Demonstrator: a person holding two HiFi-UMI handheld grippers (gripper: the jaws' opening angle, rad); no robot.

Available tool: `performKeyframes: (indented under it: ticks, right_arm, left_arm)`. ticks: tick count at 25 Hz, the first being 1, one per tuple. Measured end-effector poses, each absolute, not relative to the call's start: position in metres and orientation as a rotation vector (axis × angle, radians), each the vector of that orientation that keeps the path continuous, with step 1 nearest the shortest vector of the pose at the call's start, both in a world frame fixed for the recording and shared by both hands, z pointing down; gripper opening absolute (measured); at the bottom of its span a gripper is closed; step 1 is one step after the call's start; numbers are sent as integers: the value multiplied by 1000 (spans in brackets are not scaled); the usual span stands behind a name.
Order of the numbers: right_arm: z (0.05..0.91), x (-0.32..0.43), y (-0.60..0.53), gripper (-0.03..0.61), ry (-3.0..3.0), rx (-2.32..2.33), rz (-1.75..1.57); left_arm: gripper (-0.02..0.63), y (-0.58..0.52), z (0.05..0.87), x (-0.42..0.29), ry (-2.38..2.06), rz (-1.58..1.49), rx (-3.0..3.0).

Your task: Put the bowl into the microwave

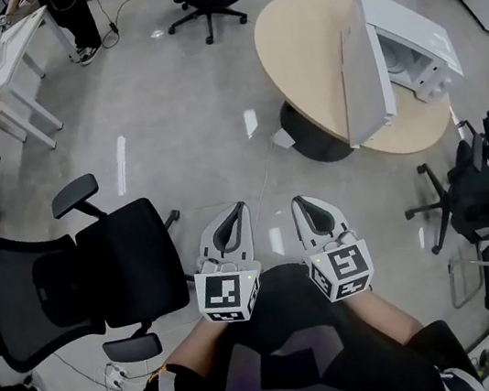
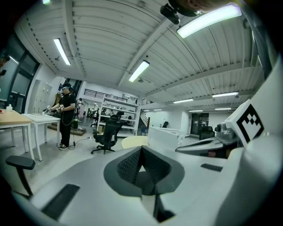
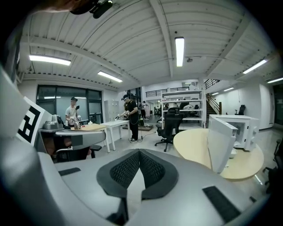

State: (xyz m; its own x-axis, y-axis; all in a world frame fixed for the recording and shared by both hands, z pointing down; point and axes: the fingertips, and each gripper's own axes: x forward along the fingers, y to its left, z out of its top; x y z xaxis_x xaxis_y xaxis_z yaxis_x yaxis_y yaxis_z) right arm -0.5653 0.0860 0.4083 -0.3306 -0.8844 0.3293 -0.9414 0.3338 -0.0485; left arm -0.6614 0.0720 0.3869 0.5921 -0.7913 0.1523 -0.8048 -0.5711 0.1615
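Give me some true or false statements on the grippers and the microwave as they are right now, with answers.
1. The white box-shaped microwave on the round beige wooden table has its door open. True.
2. The left gripper holds a bowl. False: its jaws are shut on nothing, and no bowl shows.
3. The right gripper is shut and empty. True.
4. Both grippers reach into the microwave. False: they are held close to the person's body, away from the table.
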Motion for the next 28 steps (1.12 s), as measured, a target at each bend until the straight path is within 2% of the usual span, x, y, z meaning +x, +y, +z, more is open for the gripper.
performKeyframes:
  ticks: [28]
  right_arm:
    - [421, -291, 135, 15, -2327, 1903, 491]
  left_arm:
    - [46, 111, 390, -386, -1167, 283, 2731]
